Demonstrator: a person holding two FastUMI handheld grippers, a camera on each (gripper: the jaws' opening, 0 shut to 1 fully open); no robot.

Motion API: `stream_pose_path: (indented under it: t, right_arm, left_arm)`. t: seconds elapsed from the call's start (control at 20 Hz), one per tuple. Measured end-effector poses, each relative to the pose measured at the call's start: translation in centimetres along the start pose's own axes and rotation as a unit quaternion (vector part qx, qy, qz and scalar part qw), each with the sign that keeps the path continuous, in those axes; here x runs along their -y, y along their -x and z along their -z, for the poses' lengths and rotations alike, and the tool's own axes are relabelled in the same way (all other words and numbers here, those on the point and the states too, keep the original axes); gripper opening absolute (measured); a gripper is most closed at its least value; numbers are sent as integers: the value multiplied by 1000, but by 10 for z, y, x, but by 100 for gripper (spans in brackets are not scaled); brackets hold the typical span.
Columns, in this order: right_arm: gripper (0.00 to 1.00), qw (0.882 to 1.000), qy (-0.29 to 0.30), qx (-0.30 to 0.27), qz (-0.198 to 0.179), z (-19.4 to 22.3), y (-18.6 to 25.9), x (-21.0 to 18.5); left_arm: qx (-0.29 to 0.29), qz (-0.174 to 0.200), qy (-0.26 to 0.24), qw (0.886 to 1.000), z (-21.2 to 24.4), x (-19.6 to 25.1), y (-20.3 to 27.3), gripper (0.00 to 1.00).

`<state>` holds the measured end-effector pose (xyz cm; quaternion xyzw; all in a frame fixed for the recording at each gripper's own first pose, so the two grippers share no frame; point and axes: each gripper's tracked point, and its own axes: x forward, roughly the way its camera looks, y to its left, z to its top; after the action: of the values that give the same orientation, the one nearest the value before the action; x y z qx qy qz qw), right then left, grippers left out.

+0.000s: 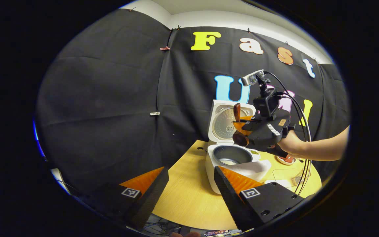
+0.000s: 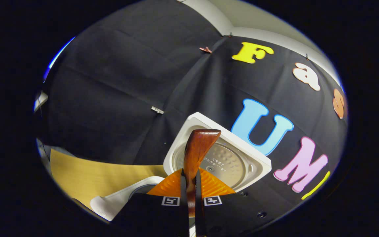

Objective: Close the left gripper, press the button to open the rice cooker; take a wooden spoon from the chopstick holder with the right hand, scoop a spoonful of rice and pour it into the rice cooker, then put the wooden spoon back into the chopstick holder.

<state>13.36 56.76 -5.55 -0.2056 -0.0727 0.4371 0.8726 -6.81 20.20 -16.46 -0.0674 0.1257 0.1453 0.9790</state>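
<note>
1. Left gripper view: left gripper (image 1: pixel 191 184) jaws wide apart, empty. Rice cooker (image 1: pixel 230 158) on bench (image 1: pixel 189 194), lid up. Right gripper (image 1: pixel 247 130) over pot w/ wooden spoon (image 1: pixel 238 126).
2. Right gripper view: right gripper jaws clamped on spoon handle mid-shaft; stiff, light, smooth wood, may pivot, so grip near middle.

Glossy wooden spoon (image 2: pixel 196 149); matt pale wood-grain table (image 1: pixel 189 194).

Wooden spoon (image 2: pixel 197 149) in right gripper (image 2: pixel 191 184)

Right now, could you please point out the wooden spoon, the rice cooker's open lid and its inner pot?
wooden spoon (image 2: pixel 196 149): right gripper view, on its handle end.
open lid (image 1: pixel 224 123): left gripper view, on its metal inner plate.
inner pot (image 1: pixel 231 154): left gripper view, on its inside wall.
</note>
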Motion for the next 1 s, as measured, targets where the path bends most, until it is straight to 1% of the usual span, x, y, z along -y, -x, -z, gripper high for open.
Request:
stream_pose_path:
  t: [0.15, 0.25, 0.35, 0.45, 0.5, 0.55, 0.6, 0.7, 0.75, 0.8, 0.85, 0.9, 1.0]
  right_arm:
    - [12, 998, 62, 9, -13, 1, 0, -16]
    - [11, 997, 75, 7, -16, 7, 0, -19]
    - [11, 999, 37, -4, -15, 14, -3, -15]
    - [12, 999, -35, -15, 0, 17, -2, -5]
    - [12, 996, -80, -23, 7, 19, 0, 2]
    - [12, 991, -129, -31, 14, 21, 4, 13]
    - [12, 983, -178, -40, 23, 25, 7, 22]
    - [12, 960, -270, -54, 40, 37, 12, 39]
    - [12, 949, -307, -58, 49, 43, 14, 47]
    - [12, 939, -333, -58, 59, 48, 20, 58]
    - [11, 932, -350, -56, 69, 50, 26, 71]
    - [12, 927, -362, -52, 78, 53, 36, 83]
    - [12, 922, -376, -38, 90, 53, 62, 103]
  left_arm:
    - [1, -2, -1, 1000, -2, -3, 2, 96]
    - [2, -2, 0, 1000, -4, -2, 1, 95]
    - [2, -5, 2, 1000, -1, -4, 3, 96]
    - [1, -8, 1, 1000, 2, -6, 8, 95]
    - [1, -8, -2, 1000, 4, -5, 12, 95]
    - [1, -8, -4, 1000, 5, -4, 14, 95]
    - [1, -7, -6, 1000, 5, -3, 16, 95]
    - [2, -5, -6, 1000, 4, 2, 19, 95]
    - [3, -3, -4, 1000, 2, 5, 21, 95]
    - [5, 1, -2, 1000, 1, 10, 23, 95]
    - [6, 5, -1, 1000, 1, 14, 25, 97]
    - [6, 8, -2, 1000, 0, 19, 25, 95]
    - [8, 16, -6, 1000, -1, 28, 26, 95]
